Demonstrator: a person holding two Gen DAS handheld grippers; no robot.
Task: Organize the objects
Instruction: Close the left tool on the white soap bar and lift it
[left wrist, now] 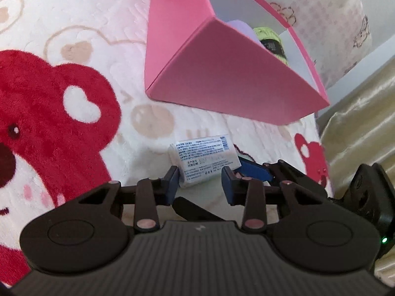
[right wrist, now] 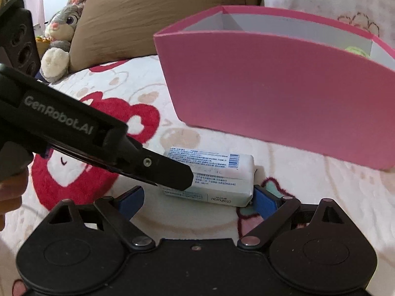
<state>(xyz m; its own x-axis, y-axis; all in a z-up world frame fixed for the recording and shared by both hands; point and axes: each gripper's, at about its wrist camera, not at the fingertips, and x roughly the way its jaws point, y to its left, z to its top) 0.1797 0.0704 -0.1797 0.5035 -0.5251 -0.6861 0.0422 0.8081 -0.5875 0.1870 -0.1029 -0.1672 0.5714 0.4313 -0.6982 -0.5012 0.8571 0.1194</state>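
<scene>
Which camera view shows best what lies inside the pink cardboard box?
The left wrist view: it looks into the pink cardboard box, showing a lilac item and a green yarn-like ball. The right wrist view shows mainly its outer wall and only a green sliver.

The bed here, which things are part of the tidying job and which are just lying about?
Part of the job:
- white packet, with the left gripper and right gripper around it
- pink box, already holding a green item and a purple item

Just lying about:
- stuffed rabbit
- brown pillow
- bear blanket
</scene>
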